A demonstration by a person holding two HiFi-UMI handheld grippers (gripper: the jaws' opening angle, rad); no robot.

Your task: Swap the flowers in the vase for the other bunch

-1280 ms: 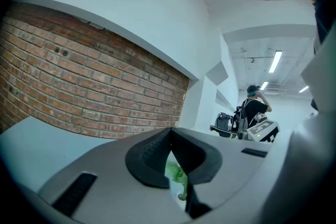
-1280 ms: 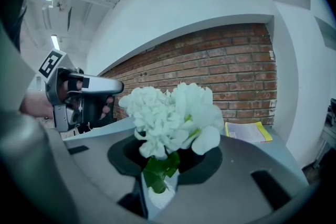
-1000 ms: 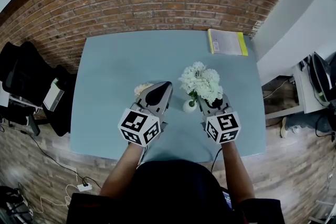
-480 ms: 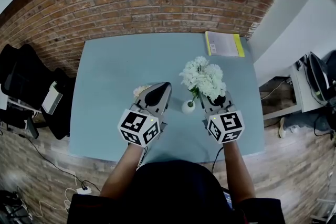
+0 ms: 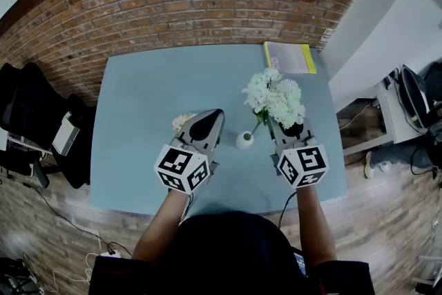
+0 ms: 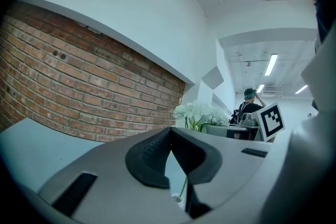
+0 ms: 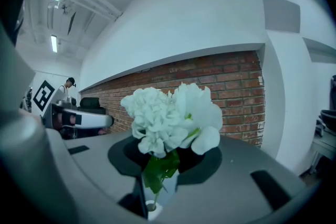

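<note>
While the white flowers (image 5: 274, 97) are pinched by their leafy stems in the right gripper (image 5: 287, 128), the stem tip looks to be only just at the mouth of the small white vase (image 5: 244, 140). The lift is best run straight up, since nothing steadies the vase and a sideways pull could tip it. The grip wants to be firm, not crushing. Left of the vase, the left gripper (image 5: 209, 122) hovers clenched and empty, just beside the other bunch (image 5: 183, 120) lying on the blue table (image 5: 152, 86) — well placed, I judge, to take it next.
</note>
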